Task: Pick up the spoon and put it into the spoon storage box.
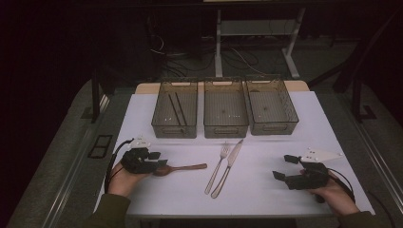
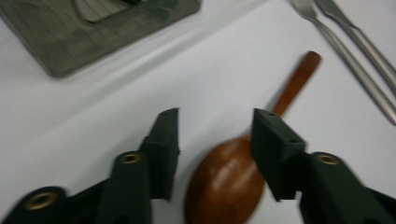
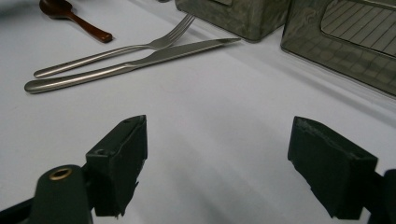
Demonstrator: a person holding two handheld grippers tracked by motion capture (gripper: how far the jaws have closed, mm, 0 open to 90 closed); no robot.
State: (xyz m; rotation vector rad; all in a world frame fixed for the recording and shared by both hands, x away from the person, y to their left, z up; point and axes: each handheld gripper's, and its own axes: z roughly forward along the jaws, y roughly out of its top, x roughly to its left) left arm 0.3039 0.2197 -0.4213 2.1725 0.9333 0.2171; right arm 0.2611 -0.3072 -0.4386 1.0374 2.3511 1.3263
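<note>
Jaws of my left gripper stand apart over the wooden spoon: light, stiff, smooth, so I judge the neck the best hold.

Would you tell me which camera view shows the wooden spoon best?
The left gripper view: the wooden spoon lies close up, its bowl between the open left gripper jaws, handle pointing away. The high view shows it whole but small; the right gripper view catches it far off.

spoon: reddish-brown wood; fork | knife: silver; bins: smoky grey, gridded; table: white
</note>
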